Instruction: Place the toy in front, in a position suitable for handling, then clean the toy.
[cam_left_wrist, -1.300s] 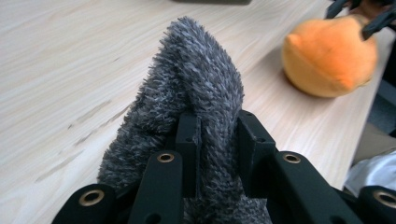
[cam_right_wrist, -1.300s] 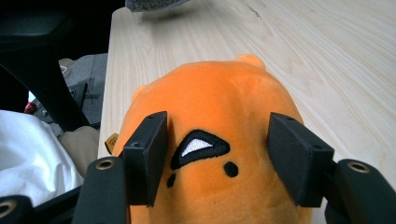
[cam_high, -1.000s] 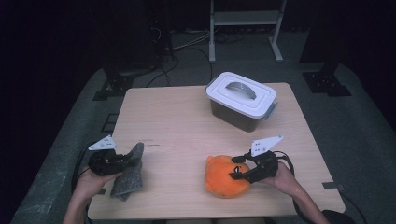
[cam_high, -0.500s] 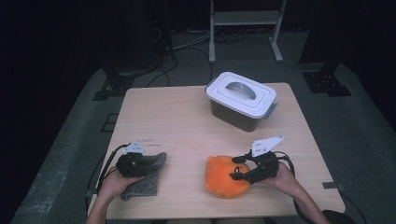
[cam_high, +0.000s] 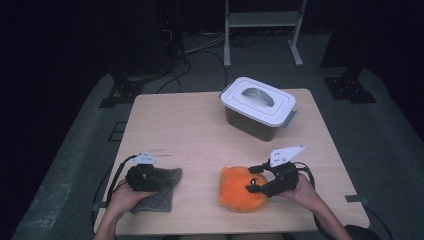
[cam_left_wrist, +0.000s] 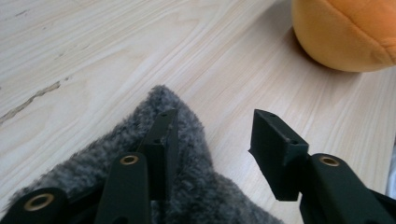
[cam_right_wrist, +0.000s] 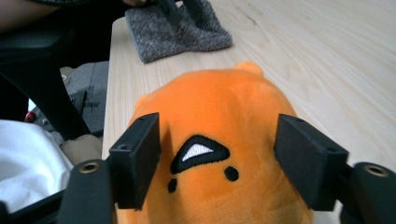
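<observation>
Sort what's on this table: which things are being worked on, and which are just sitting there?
In hand: grey cloth under the left tongs; orange plush between the right tongs.
Lying about: lidded box.

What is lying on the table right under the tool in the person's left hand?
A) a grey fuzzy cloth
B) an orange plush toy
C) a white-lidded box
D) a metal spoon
A: in the left gripper view the left tool stands with its jaws apart over the grey fuzzy cloth, which lies flat on the table.
</observation>
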